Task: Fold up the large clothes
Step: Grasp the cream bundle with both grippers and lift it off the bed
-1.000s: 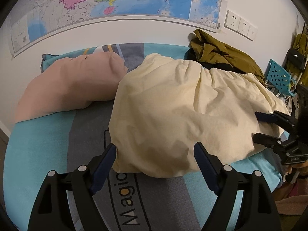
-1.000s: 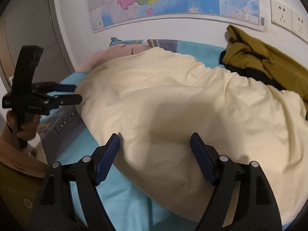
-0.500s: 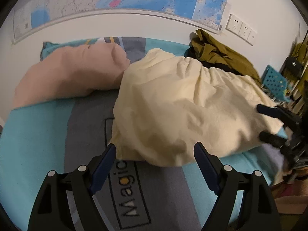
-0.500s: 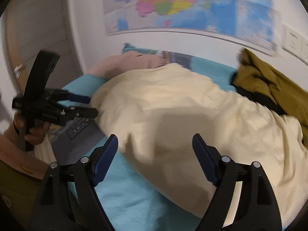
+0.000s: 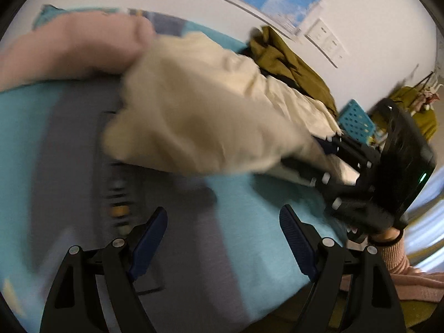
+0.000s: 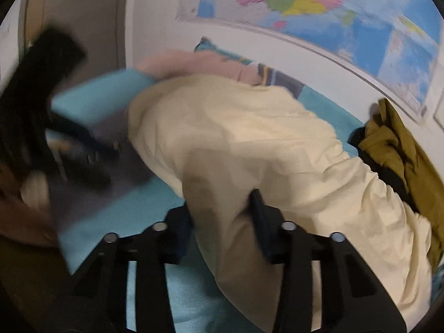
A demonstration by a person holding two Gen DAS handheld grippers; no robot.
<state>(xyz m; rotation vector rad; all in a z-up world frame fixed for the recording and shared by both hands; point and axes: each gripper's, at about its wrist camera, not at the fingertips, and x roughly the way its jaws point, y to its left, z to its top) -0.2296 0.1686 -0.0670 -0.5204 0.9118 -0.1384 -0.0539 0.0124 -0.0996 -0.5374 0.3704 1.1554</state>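
Both views smeared by motion. Cream garment (image 6: pixel 249 138) lies bunched across the middle of the bed (image 5: pixel 249 244), its far end against a pink pillow (image 5: pixel 69 50); sleeves and hems cannot be made out. Right tool (image 6: pixel 222 222) has just been closing and now pinches a fold at the garment's near edge. Left tool (image 5: pixel 222 238) gapes wide over bare sheet, holding nothing. Olive clothes (image 6: pixel 394 144) heaped by the wall, partly cut off. Near edge of bed open.
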